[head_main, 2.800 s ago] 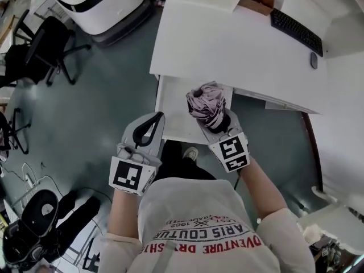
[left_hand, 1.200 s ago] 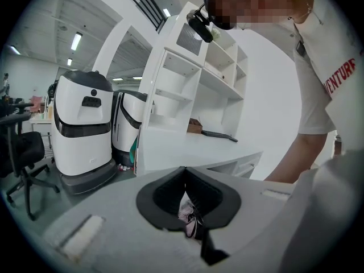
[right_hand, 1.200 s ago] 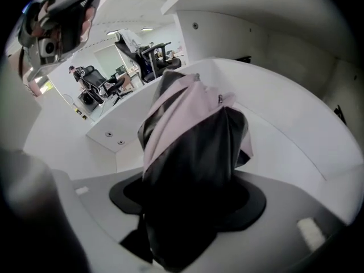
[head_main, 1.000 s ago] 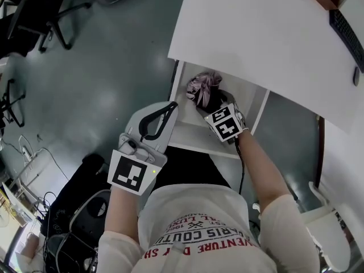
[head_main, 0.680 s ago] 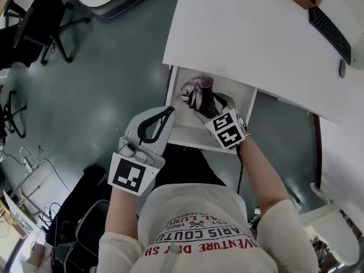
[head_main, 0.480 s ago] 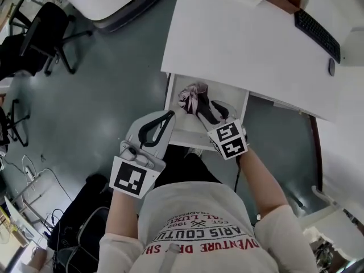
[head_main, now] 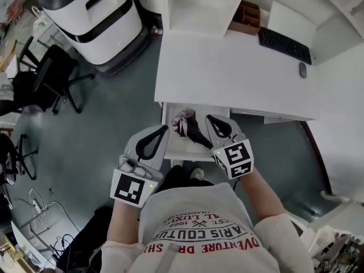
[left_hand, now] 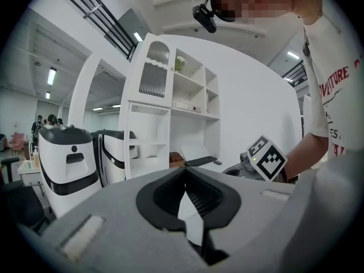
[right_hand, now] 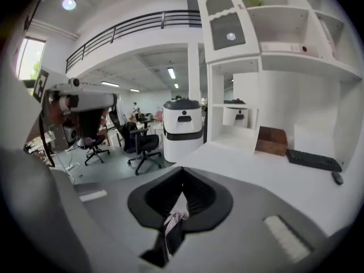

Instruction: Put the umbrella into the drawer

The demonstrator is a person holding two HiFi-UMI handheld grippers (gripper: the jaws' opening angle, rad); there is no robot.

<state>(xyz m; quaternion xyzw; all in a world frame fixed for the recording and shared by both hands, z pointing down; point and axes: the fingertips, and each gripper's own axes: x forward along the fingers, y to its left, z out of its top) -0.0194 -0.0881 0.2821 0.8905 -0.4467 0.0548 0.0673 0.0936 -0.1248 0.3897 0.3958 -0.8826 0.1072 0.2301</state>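
The umbrella (head_main: 186, 128) lay in the open drawer (head_main: 169, 147), below and between the left gripper (head_main: 157, 131) and the right gripper (head_main: 211, 120). Both had their jaws together and empty. The right gripper perhaps hid the umbrella's dark end.

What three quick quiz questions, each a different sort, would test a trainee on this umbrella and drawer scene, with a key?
1. True or false: the umbrella lies inside the open drawer.
2. Which things sit at the far right of the white desk? A) a keyboard and a mouse; B) a laptop; C) a mug.
3. Fill in: the jaws of the right gripper are ____, with nothing held between them.

Key: 1 true; 2 A; 3 shut.
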